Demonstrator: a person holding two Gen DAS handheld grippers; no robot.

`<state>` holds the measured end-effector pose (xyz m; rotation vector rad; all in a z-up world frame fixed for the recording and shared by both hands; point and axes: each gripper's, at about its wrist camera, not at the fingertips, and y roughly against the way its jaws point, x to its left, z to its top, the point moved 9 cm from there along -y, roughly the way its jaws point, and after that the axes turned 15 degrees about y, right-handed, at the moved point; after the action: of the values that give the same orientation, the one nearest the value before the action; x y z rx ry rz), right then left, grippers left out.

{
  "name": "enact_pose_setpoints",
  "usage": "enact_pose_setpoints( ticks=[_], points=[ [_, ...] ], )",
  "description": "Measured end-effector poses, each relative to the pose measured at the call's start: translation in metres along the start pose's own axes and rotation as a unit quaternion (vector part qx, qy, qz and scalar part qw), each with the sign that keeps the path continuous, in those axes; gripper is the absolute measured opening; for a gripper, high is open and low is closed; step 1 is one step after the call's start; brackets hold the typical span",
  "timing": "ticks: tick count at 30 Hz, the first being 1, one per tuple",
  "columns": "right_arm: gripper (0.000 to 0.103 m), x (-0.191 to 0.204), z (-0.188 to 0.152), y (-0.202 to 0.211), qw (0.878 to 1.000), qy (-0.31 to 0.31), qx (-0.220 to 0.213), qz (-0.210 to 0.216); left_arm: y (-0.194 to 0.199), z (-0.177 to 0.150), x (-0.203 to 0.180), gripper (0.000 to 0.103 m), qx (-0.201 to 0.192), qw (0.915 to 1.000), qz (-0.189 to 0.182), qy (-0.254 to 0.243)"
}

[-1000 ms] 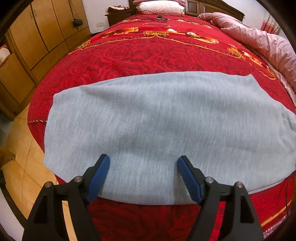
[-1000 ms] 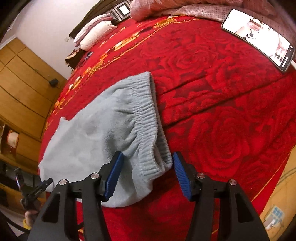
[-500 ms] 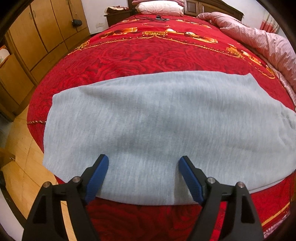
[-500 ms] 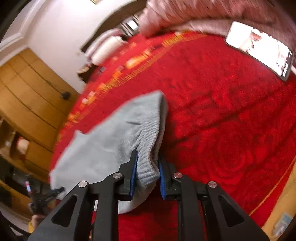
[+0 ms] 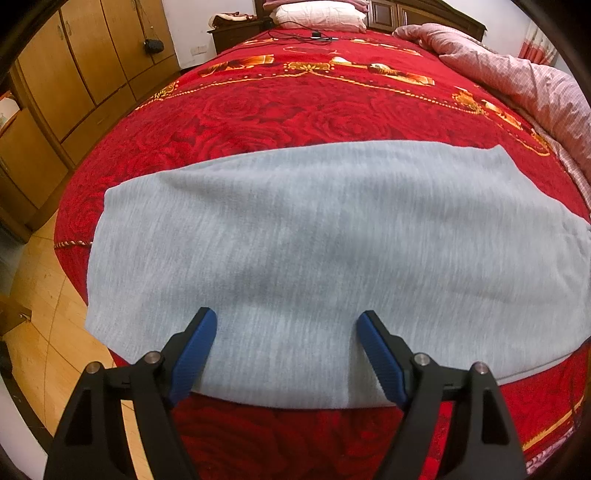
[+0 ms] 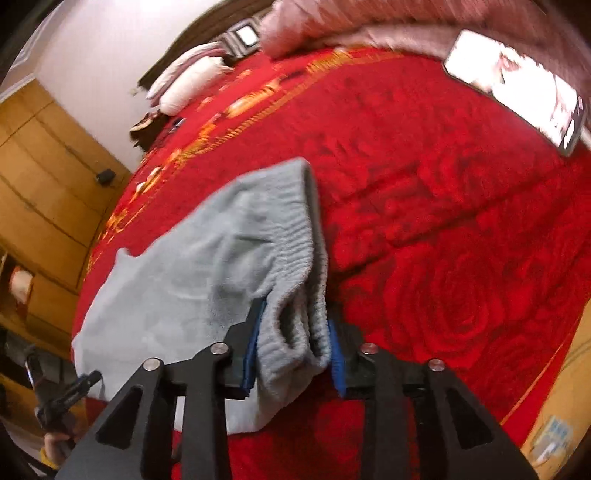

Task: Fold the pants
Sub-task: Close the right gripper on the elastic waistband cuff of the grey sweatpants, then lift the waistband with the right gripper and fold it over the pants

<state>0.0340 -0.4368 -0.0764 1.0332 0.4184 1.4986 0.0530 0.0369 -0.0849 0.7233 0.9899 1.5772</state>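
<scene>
Light grey pants (image 5: 314, 236) lie flat across the red rose-patterned bedspread (image 5: 295, 99), folded lengthwise. My left gripper (image 5: 286, 325) is open, its blue pads hovering over the near edge of the cloth with nothing held. In the right wrist view the ribbed waistband (image 6: 291, 325) of the pants (image 6: 184, 288) is bunched between the blue pads of my right gripper (image 6: 293, 343), which is shut on it and holds it lifted off the bed. The other gripper (image 6: 70, 391) shows small at the lower left of that view.
A lit phone (image 6: 517, 88) lies on the bedspread (image 6: 443, 221) at the far right. A pink quilt (image 5: 517, 77) is heaped along the right side, with pillows (image 5: 317, 14) at the head. Wooden wardrobes (image 5: 74, 74) and floor (image 5: 44, 350) border the bed on the left.
My right gripper closed on the waistband and raised it, bunching the cloth. The left gripper stayed open and barely shifted.
</scene>
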Motion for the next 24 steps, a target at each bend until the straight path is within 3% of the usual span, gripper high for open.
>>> enact_pose_setpoints(
  ticks=[3, 4, 7, 10, 14, 19, 24],
  points=[
    [0.032, -0.003, 0.002, 0.000, 1.000, -0.015, -0.010, 0.015, 0.000, 0.000, 0.001, 0.083, 0.000, 1.0000, -0.001, -0.001],
    [0.021, -0.004, 0.003, 0.003, 1.000, -0.017, -0.015, 0.021, 0.000, 0.000, 0.001, 0.083, 0.001, 1.0000, -0.002, 0.000],
    [0.017, -0.011, 0.010, 0.022, 0.997, -0.041, -0.050, 0.040, 0.001, 0.001, 0.002, 0.083, 0.002, 1.0000, -0.006, 0.004],
    [0.017, -0.012, 0.012, 0.032, 0.997, -0.037, -0.055, 0.044, 0.003, 0.002, 0.006, 0.083, 0.003, 0.9998, -0.014, 0.013],
    [0.018, -0.001, 0.012, 0.029, 0.999, -0.001, -0.035, 0.003, 0.005, 0.004, 0.009, 0.083, 0.004, 0.9994, -0.024, 0.025],
    [0.018, 0.036, 0.031, 0.049, 0.995, 0.079, -0.053, -0.027, 0.016, 0.012, 0.021, 0.082, -0.002, 0.9985, -0.028, 0.046],
    [0.017, 0.102, 0.051, 0.071, 0.981, 0.180, -0.075, -0.015, 0.026, 0.023, 0.041, 0.082, -0.013, 0.9969, -0.032, 0.071]
  ],
)
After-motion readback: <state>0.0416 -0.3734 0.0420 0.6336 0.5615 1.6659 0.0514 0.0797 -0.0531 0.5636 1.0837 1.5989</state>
